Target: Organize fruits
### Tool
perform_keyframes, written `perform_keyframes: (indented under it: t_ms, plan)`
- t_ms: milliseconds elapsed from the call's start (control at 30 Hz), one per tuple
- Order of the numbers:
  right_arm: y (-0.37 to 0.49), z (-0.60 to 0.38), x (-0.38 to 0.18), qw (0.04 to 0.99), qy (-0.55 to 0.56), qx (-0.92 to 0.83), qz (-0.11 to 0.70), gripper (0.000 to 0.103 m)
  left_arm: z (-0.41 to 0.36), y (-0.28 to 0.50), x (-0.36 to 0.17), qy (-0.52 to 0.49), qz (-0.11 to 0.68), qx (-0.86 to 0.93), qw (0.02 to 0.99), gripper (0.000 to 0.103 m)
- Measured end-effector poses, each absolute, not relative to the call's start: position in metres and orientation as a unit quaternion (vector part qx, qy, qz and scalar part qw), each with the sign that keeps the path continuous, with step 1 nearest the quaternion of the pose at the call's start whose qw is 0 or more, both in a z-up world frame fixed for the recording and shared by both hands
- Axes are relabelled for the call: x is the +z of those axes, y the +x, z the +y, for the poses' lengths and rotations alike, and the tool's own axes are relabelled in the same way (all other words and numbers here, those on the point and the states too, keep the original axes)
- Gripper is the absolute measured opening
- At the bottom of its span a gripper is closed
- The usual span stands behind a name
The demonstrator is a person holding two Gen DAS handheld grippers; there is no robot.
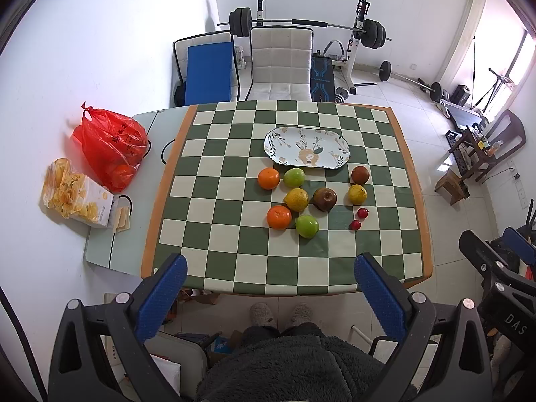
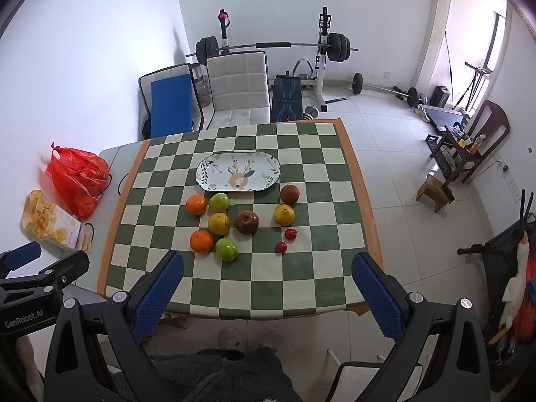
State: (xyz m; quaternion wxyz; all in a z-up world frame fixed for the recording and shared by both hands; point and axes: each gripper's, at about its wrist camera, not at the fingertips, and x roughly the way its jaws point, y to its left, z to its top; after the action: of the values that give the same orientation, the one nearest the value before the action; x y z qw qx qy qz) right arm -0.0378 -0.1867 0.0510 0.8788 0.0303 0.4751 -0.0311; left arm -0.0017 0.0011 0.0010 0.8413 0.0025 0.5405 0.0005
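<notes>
Left wrist | plate [image 1: 338, 159] bare | fruits [image 1: 296, 199] beside it | both hand-held grippers apart

Glossy glazed plate [image 1: 338, 154], smooth checked tablecloth [image 1: 214, 201], shiny crinkled red plastic bag [image 1: 110, 144], textured blue fingers [image 1: 160, 301]

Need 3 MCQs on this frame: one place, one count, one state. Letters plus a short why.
1. Where is the floral plate relative to the fruit?
A. on the far side of it
B. on the near side of it
C. under it

2. How many oranges lie on the checkered cloth?
A. one
B. two
C. four

3. What state is the left tool in?
A. shut on an apple
B. shut, holding nothing
C. open, holding nothing

Answers:
1. A: the plate lies beyond the fruit cluster, toward the white chair.
2. B: one orange lies near the plate, the other nearer the person.
3. C: its blue pads stand wide apart above the table edge.
</notes>
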Motion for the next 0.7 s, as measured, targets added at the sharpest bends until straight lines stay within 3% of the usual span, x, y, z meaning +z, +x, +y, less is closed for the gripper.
perform_keyframes:
  t_ms: [700]
  plan:
    - [-0.0436,-0.1876,0.0612,0.881,0.031,-0.028,0.472,0.103,0.0014,-0.0025,0.001,0.002,0.538,0.0,0.843,0.102]
